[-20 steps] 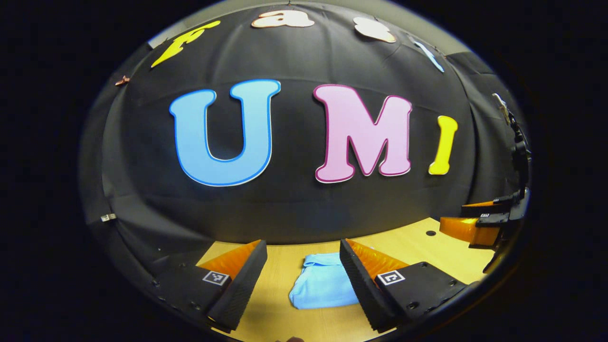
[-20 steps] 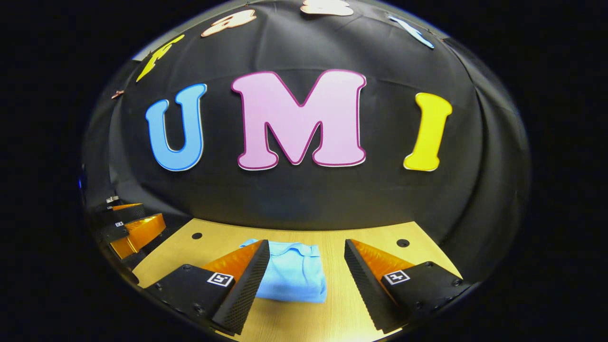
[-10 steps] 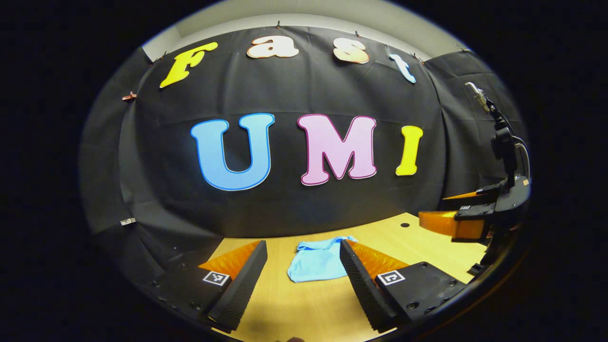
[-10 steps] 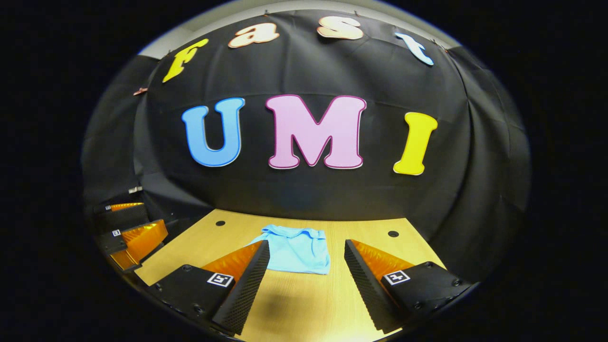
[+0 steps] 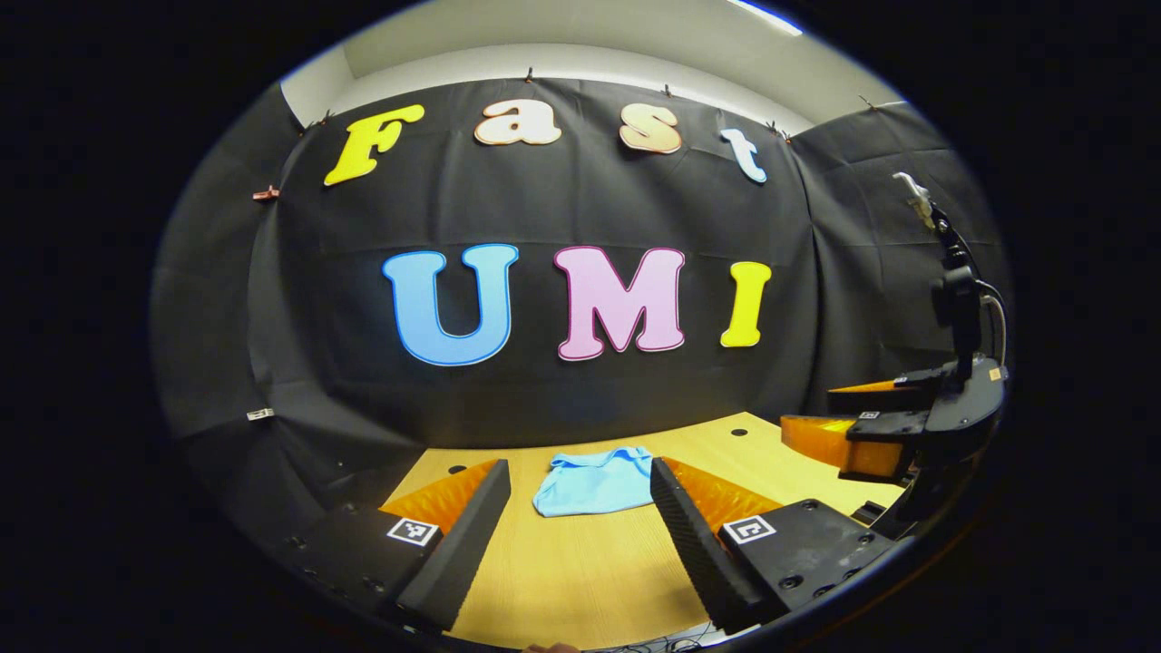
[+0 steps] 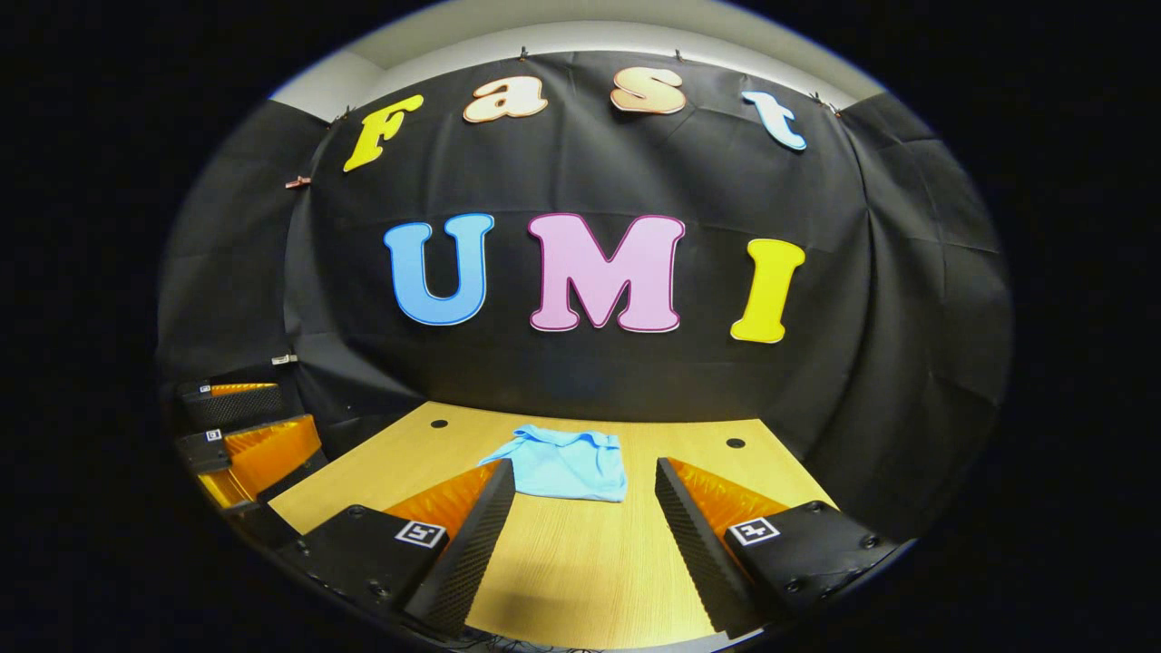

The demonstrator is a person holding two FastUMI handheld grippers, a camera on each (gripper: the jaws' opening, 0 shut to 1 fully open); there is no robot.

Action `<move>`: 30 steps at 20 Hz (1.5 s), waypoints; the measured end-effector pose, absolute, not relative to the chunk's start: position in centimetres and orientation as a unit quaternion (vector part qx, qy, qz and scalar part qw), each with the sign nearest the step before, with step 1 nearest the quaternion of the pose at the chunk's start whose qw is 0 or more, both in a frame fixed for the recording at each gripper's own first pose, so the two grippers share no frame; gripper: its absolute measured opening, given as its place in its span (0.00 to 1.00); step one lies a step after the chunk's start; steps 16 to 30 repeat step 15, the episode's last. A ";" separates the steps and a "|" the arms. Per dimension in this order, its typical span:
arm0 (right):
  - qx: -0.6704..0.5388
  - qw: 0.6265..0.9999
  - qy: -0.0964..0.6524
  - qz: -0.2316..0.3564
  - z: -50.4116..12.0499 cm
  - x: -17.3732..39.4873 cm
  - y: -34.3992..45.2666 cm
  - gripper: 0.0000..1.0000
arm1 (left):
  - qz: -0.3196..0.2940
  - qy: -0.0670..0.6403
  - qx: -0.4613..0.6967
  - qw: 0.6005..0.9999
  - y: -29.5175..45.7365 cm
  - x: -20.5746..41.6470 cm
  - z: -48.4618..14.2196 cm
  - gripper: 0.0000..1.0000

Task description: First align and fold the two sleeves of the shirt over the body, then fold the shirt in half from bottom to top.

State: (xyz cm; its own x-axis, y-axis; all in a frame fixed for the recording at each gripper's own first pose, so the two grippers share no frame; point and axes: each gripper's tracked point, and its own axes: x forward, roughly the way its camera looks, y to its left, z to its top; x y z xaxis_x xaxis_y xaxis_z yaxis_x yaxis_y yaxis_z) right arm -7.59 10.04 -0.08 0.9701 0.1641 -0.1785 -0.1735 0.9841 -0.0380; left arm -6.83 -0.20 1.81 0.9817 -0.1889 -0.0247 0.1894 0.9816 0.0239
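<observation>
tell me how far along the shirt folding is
Looks done: the shirt lies as a compact folded bundle on the table, no sleeves sticking out. In hand: nothing; the left gripper and right gripper are both open, clear of it. Left: seemingly nothing.

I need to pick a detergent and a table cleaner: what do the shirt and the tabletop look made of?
Shirt: soft matte light-blue fabric, probably cotton knit; it slumps in folds and wrinkles. Table: pale wood or wood-look laminate, smooth with a slight sheen; straight grain lines show.
</observation>
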 end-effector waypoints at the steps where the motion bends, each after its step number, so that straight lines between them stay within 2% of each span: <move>1: -0.024 0.992 0.089 0.083 -0.4 -8.6 9.6 0.97 | -0.094 0.010 0.002 0.995 -0.2 -7.6 2.1 0.98; 10: -0.006 0.994 0.076 0.074 -0.1 -12.9 8.3 0.96 | -0.073 -0.007 -0.007 0.997 2.2 -10.3 3.6 0.98; 30: -0.010 0.994 0.071 0.084 -0.5 -13.4 8.6 0.96 | -0.062 -0.007 -0.018 0.998 2.2 -10.5 3.6 0.98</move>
